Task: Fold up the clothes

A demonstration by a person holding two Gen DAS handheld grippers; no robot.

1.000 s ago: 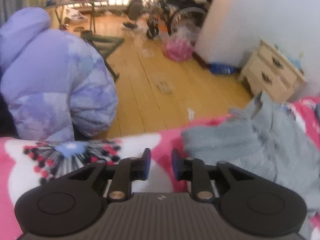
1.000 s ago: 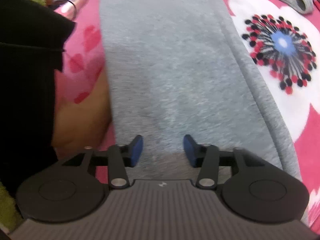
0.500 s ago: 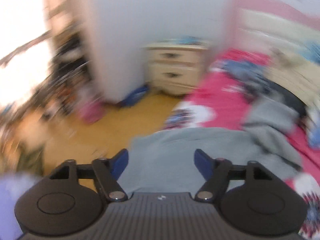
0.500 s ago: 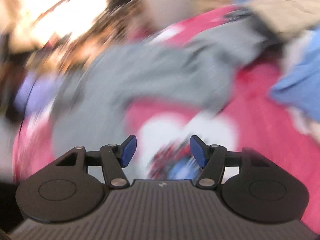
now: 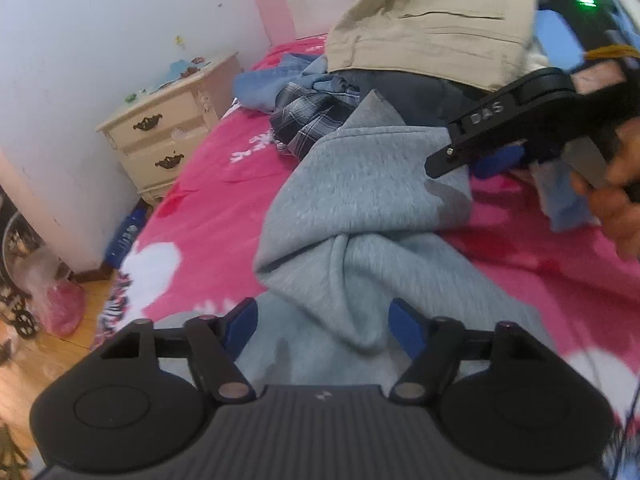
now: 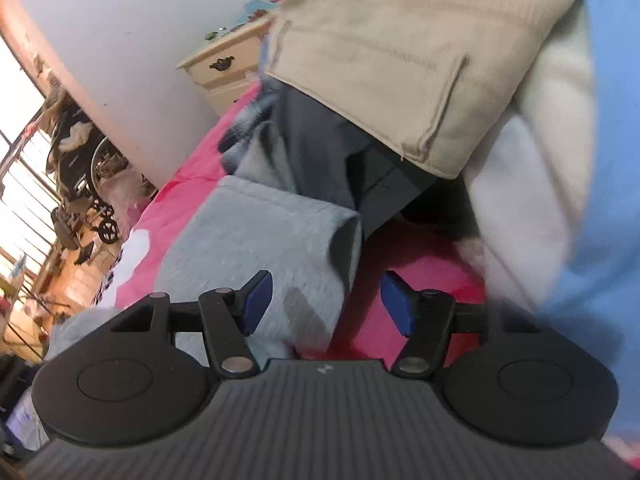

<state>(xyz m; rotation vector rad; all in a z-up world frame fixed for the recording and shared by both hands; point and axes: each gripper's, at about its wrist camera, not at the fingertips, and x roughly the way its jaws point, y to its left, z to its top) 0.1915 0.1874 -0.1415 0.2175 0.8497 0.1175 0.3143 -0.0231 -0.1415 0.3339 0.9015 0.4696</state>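
Left wrist: purple jacket gone.

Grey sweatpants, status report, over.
Left tongs closing, gripping nothing; right tongs open. Grey sweatpants bunched on pink blanket. Clothes pile crowds the far end.

Bare pink blanket (image 5: 224,208) left of grey garment (image 5: 360,200) was passable; clothes pile (image 5: 432,32) blocked the far side.

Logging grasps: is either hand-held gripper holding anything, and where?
Nothing is held. The left hand-held gripper is closing around a grey garment fold; the right is open.
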